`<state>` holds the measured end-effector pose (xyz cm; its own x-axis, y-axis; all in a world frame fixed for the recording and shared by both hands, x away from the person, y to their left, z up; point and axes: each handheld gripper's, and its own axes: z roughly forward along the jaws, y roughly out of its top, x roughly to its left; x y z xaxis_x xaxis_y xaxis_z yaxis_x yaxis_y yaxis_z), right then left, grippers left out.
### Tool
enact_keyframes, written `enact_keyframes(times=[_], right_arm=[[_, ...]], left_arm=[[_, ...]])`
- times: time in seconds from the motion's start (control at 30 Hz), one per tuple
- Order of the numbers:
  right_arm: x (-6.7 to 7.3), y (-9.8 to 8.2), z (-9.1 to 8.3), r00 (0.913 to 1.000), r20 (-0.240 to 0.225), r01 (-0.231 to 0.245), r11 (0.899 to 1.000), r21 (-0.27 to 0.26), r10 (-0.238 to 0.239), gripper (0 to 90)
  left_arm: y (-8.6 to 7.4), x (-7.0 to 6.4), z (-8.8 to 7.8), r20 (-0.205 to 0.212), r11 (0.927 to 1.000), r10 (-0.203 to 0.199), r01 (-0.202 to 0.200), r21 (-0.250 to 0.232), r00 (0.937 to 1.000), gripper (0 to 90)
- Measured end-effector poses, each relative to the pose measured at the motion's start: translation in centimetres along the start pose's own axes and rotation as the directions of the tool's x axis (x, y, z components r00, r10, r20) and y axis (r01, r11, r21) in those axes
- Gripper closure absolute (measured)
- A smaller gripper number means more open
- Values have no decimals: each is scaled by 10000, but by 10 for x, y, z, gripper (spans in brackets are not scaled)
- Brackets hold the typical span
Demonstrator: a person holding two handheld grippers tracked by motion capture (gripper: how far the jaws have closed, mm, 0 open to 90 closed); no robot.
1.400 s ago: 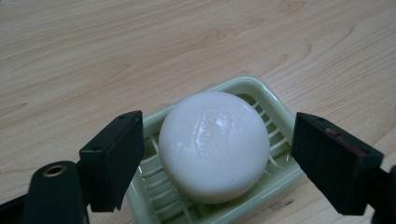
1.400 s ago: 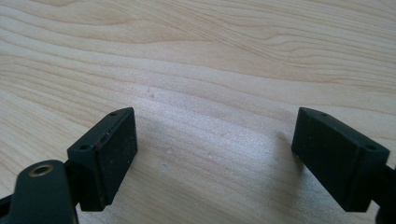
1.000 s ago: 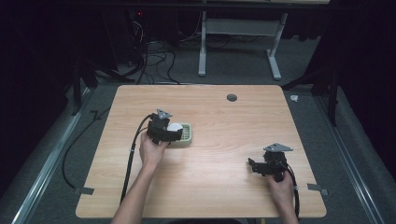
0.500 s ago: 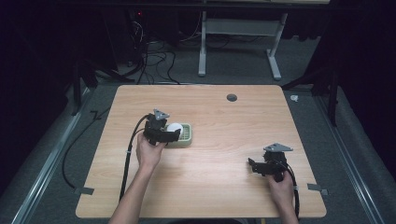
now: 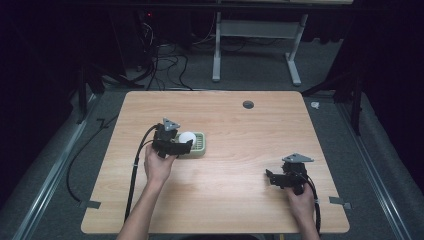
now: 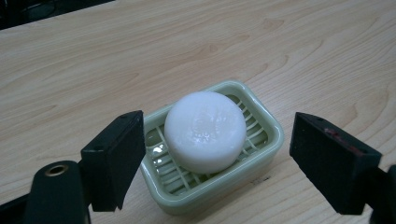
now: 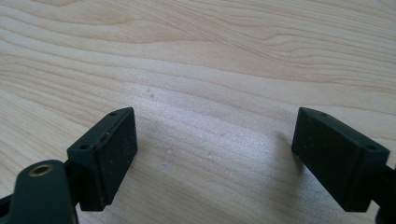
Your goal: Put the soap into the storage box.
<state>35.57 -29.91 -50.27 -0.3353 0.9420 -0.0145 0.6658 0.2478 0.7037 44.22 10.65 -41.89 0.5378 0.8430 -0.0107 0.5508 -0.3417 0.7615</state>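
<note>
A: Left tongs (image 6: pixel 212 154) are sitting spread wide, and right between the two black jaws a pale green soap dish (image 6: pixel 266 140) is resting flat on the wooden counter (image 6: pixel 93 70).

B: And the soap?

A: A round white soap (image 6: pixel 205 130) is lying on the dish's ribbed floor, just ahead of the tongs and centred in their gap. Neither jaw is touching the dish or the soap; there is daylight on both sides, less on the left jaw's side, where the dish corner is tucking in behind it.

B: From above, what are we seeing?

A: The left hand (image 5: pixel 159 165) is gripping the left tongs (image 5: pixel 187 144), which are pointing toward the dish (image 5: pixel 199 145), with the soap (image 5: pixel 186 137) showing white just beside their tip. The black cable (image 5: pixel 134 175) is trailing back along the forearm.

B: And the other side?

A: Right tongs (image 7: pixel 215 154) are also gaping wide, holding nothing, hovering over bare wood grain (image 7: pixel 210 56). In the high view the right hand (image 5: pixel 300 197) is holding the right tongs (image 5: pixel 270 176) well apart from the dish, near the counter's (image 5: pixel 225 115) close right corner.
</note>
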Motion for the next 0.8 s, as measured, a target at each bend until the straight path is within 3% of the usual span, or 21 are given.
enact_keyframes(times=[0.8], right_arm=[[0,0,0,10000,-4,8,10000,3,-8,151]], left_arm=[[-7,5,-25,-102,9993,-163,159,-351,9998,200]])
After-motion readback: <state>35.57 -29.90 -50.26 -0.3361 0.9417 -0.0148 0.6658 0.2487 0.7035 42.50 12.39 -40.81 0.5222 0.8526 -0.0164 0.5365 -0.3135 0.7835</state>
